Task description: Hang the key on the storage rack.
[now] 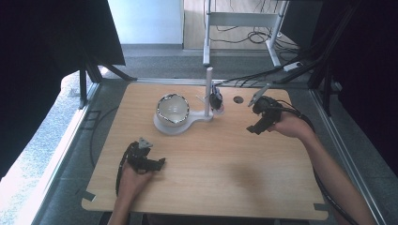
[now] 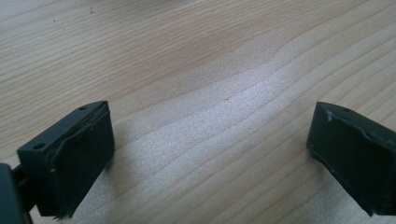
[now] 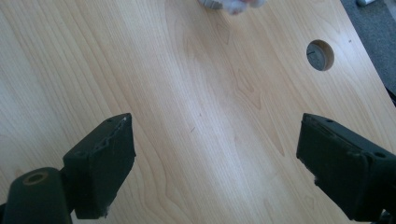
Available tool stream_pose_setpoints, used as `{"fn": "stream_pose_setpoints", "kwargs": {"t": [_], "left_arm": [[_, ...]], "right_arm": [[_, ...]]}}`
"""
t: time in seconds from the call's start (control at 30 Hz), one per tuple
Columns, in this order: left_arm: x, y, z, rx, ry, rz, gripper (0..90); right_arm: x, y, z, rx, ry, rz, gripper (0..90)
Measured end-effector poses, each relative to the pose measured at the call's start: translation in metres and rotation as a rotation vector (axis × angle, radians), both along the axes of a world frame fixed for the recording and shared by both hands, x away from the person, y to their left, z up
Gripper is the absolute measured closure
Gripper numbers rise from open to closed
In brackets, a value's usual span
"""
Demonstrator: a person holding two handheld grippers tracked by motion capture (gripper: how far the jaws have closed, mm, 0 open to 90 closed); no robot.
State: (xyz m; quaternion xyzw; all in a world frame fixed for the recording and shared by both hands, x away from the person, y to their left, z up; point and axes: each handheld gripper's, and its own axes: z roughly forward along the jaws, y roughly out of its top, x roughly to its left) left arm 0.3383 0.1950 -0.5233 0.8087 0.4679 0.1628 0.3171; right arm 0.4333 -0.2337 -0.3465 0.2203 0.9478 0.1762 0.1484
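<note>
On the wooden table [image 1: 211, 164], the nearest thing to the grippers is a white stand [image 1: 180, 125] at the far middle. It has a flat round base, an upright post [image 1: 208, 91] on its right, and a small dark fitting [image 1: 216, 99] clipped beside the post. A pale bowl [image 1: 172, 109] with a dark rim sits on the base.

The right gripper [image 1: 259, 117] hovers to the right of the stand, apart from it, jaws spread wide and empty over bare wood; a round cable hole [image 3: 320, 55] lies ahead of it. The left gripper [image 1: 149, 161] rests near the front left edge, jaws likewise spread and empty.

The bowl looks rigid, glazed and probably breakable, so likely slippery between the pads. The rim seems the best purchase, one jaw inside and one outside, on the side away from the post. The stand looks light and may shift or tip if the bowl is dragged.
</note>
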Motion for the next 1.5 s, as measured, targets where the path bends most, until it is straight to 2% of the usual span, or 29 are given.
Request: {"fn": "stream_pose_setpoints", "kwargs": {"t": [0.47, 0.8, 1.23, 1.4, 1.5], "left_arm": [[0.000, 0.000, 0.000, 0.000, -0.001, -0.002, 0.7], [0.000, 0.000, 0.000, -0.003, 0.001, 0.001, 0.8], [0.000, 0.000, 0.000, 0.001, 0.001, -0.001, 0.8], [0.000, 0.000, 0.000, 0.002, 0.001, -0.002, 0.8], [0.000, 0.000, 0.000, 0.002, 0.001, -0.002, 0.8]], "right_arm": [[-0.025, -0.046, -0.018, 0.076, -0.049, -0.064, 11.1], [-0.045, -0.062, -0.037, 0.126, -0.089, -0.104, 9.4], [-0.074, -0.074, -0.079, 0.222, -0.109, -0.162, 8.1], [-0.084, -0.078, -0.102, 0.269, -0.098, -0.188, 8.1], [-0.088, -0.078, -0.118, 0.267, -0.101, -0.206, 8.4]]}}
